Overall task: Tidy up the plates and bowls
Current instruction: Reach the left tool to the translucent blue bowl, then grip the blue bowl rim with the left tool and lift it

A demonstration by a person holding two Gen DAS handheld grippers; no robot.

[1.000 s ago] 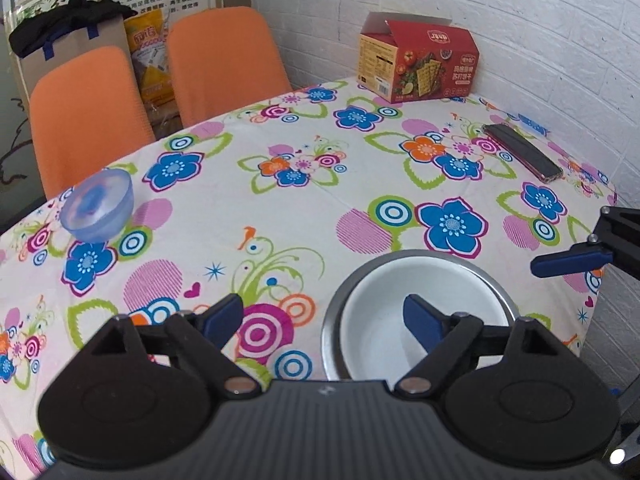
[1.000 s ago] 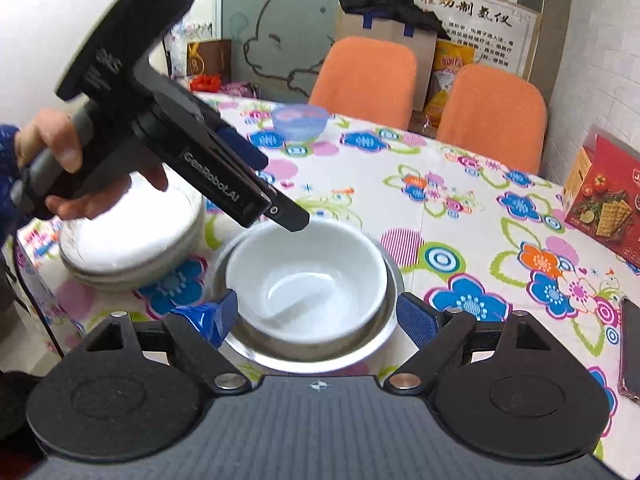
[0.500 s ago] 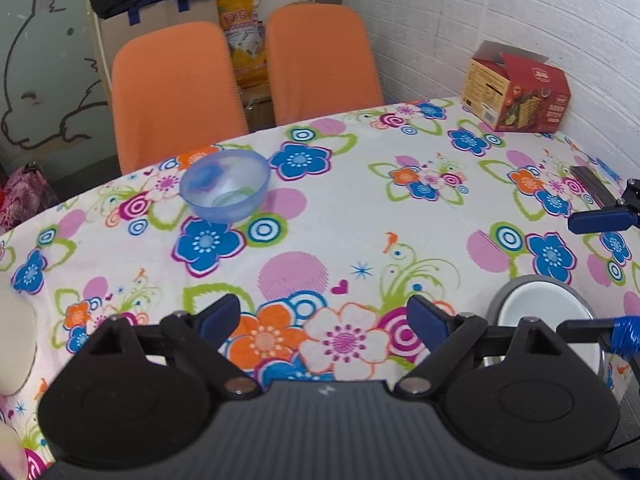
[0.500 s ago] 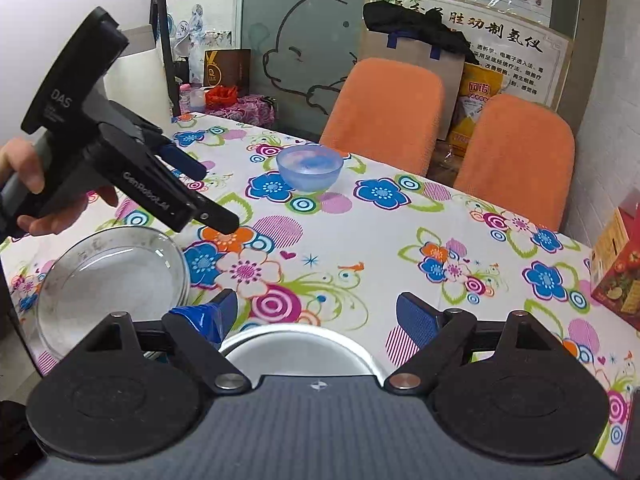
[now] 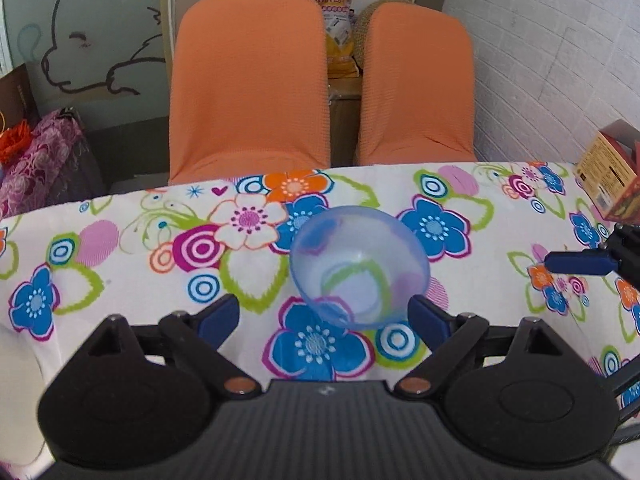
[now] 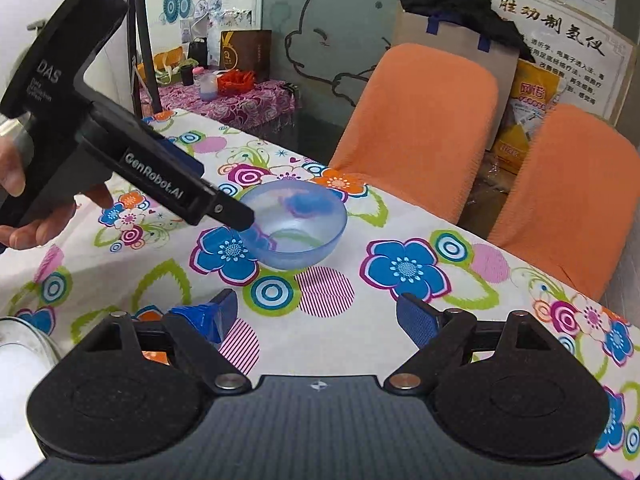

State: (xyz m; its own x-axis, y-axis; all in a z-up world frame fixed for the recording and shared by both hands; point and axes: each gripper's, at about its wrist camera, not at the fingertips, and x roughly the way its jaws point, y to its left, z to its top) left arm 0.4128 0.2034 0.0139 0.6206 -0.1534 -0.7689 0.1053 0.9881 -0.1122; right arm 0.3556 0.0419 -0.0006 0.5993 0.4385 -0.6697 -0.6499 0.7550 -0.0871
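A translucent blue bowl point(image 5: 360, 268) stands upright on the flowered tablecloth point(image 5: 120, 264), near the table's far edge. My left gripper point(image 5: 324, 316) is open and low over the cloth; the bowl's near side sits between its fingers, closer to the right one. In the right wrist view the same blue bowl point(image 6: 296, 228) shows with the left gripper point(image 6: 240, 219) reaching its near-left rim, a hand holding the handle. My right gripper point(image 6: 318, 318) is open and holds nothing, a short way in front of the bowl. One of its blue fingers point(image 5: 580, 263) pokes in at the right of the left wrist view.
Two orange chairs point(image 5: 248, 80) stand just behind the table's far edge. A red carton point(image 5: 608, 176) sits at the far right. A metal dish holding white ware point(image 6: 20, 344) lies at the near left. A white plate rim point(image 5: 16, 360) shows at the left edge.
Both grippers have left the white bowl in the metal dish and swung across the table. The blue bowl, far off before, now sits between my left gripper's open fingers.
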